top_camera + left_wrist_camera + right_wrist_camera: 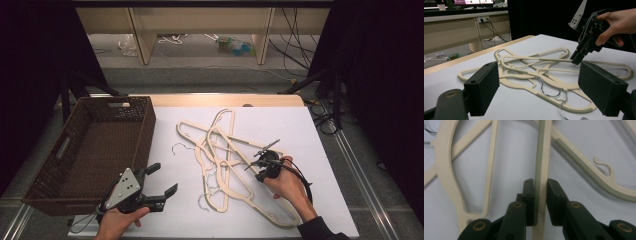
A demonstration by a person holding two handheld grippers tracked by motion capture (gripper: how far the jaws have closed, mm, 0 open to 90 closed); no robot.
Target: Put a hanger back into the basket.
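Left gripper [159, 183]: nearest the high cam, at the desk's near edge by the basket's near right corner – jaws spread wide, nothing between them. In its own view the two black pads [482, 91] stand far apart, framing the hanger pile beyond.
Left hand [117, 222]: comes in from the bottom edge, wrapped round the gripper body; grey plate on top.
Right gripper [254, 169]: over the right part of the pile, tipped down onto it. Jaws closed on a hanger bar – in the right gripper view the pads [528, 195] sit either side of it, ribbed grey strip against the left pad.
Right hand [290, 182]: holds the gripper from the near right, cable trailing along the wrist.
Held hanger [541, 157]: cream plastic w/ a ribbed strip on one edge, lying in the pile; bar runs straight up between the jaws.
Hangers [225, 160]: several cream ones, tangled and overlapping, mid-desk; wire hooks poke out on the left and near side.
Basket [145, 127]: dark brown weave, rectangular, at the desk's left – just beside the pile, not touching it.
Desk [295, 125]: white top, wood edge at the far side.
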